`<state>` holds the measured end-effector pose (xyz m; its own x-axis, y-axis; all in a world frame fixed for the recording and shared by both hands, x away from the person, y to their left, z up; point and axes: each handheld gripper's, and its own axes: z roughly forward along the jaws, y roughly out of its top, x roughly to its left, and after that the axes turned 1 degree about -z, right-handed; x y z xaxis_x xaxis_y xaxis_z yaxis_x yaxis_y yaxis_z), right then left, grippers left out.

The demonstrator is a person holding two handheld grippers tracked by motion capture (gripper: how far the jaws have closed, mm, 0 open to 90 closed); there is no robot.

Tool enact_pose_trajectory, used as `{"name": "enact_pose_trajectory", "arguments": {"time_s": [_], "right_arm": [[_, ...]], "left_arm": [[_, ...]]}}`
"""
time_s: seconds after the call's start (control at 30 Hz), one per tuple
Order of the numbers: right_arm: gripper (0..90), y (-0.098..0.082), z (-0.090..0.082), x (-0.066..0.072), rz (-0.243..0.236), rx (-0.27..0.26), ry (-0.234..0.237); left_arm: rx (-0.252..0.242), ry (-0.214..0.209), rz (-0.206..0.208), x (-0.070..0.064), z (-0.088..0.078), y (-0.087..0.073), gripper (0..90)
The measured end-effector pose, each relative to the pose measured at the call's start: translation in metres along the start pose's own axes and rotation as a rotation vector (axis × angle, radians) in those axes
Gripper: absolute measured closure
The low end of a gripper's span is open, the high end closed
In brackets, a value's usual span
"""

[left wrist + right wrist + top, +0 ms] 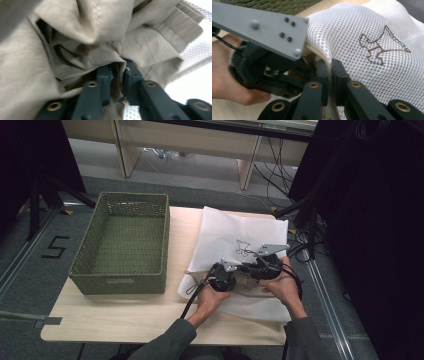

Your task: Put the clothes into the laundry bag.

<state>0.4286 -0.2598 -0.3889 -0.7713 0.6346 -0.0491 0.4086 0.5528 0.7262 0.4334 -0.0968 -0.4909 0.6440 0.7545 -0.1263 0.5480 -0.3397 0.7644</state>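
Both claws clamped at desk's front-right edge: right gripper (331, 75) pinching mesh bag (240, 240) rim, left gripper (117, 75) bunching beige garment (100, 37); risk: thin folds slip free during stuffing.

A light wooden table (125, 320) stands on grey carpet (30, 285), pale wooden furniture legs (125, 150) behind, black curtains (380, 220) alongside.

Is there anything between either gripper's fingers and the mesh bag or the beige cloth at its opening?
Nothing visible. The right gripper is shut on the edge of the white mesh bag at its opening. The left gripper pinches the beige cloth directly, a fold of it between the fingers.
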Motion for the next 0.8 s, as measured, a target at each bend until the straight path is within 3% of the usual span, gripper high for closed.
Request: {"name": "enact_pose_trajectory", "arguments": {"time_s": [0.3,0.4,0.53,0.67,0.8], "right_arm": [[87.1,0.0,0.001,0.0,0.004,0.001,-0.003],[87.1,0.0,0.001,0.0,0.0,0.004,-0.003],[87.1,0.0,0.001,0.0,0.0,0.005,-0.003],[87.0,0.0,0.002,0.0,-0.001,0.005,-0.003],[87.0,0.0,0.002,0.0,-0.001,0.004,-0.002]], "left_arm": [[0.047,-0.041,0.08,0.003,-0.044,-0.008,44.6],[0.049,-0.042,0.092,0.006,-0.061,-0.01,40.5],[0.073,-0.003,0.099,0.014,-0.077,-0.016,38.0],[0.109,0.037,0.07,0.025,-0.076,-0.025,36.0],[0.139,0.027,0.028,0.03,-0.061,-0.036,34.9]]}}
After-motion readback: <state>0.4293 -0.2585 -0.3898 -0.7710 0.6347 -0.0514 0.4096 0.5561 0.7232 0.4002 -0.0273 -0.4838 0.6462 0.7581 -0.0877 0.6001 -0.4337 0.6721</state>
